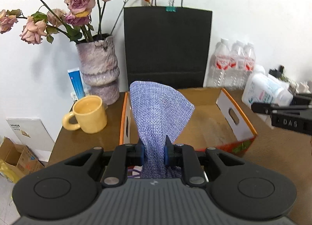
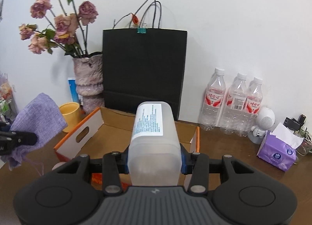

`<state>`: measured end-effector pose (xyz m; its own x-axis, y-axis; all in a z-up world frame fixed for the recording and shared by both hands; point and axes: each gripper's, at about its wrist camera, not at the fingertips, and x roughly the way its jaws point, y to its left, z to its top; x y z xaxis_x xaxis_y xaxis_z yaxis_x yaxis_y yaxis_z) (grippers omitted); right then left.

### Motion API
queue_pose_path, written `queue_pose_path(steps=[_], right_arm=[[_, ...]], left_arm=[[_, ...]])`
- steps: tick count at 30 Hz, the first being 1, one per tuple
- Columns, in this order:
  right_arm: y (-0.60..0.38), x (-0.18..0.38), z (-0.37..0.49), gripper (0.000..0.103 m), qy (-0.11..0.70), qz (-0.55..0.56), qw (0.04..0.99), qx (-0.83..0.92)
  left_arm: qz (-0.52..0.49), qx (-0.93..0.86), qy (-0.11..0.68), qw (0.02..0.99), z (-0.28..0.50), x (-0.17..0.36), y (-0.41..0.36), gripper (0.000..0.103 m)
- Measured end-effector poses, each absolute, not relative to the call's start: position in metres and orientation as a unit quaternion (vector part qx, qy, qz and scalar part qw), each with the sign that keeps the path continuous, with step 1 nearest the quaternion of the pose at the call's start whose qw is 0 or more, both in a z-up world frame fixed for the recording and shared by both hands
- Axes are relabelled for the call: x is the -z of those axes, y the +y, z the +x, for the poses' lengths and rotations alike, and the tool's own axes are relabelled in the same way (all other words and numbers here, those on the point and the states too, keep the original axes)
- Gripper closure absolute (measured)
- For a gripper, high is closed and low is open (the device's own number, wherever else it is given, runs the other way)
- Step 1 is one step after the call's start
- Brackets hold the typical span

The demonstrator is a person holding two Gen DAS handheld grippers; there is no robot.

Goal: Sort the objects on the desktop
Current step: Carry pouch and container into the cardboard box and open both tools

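1. The cardboard box (image 2: 93,127) is sitting on the surface (image 1: 81,143), with the paper bag (image 2: 144,69) standing behind it against the wall.
2. The vase (image 1: 99,69) is standing left of the bag, and the mug (image 1: 89,113) is sitting in front of the vase, left of the box.
3. The water bottles (image 2: 234,100) are standing right of the bag.
4. The tissue pack (image 2: 276,151) is lying right of the box, in front of the bottles.

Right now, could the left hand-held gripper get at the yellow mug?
Probably not yet. The left hand-held gripper is shut on the purple mesh pouch, so it would need to drop that first. The path to the yellow mug, beside the cardboard box, looks open.
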<state>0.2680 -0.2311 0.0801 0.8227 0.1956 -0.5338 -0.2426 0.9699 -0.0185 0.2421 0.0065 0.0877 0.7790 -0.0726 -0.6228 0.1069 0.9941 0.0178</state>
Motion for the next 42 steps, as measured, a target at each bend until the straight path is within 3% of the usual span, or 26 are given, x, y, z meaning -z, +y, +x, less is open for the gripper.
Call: queue_pose_path(steps=[20,42], right_arm=[[-0.207,-0.010,0.389,0.060,0.370,-0.049,0.926,-0.053],[-0.184,0.043,0.452,0.060,0.435,-0.079,0.897,-0.007]], left_arm=[[0.015,-0.024,0.393,0.919,0.375,-0.035,0.011,0.085],[0.058,-0.086,0.440,0.892,0.443,0.027,-0.007,0.085]])
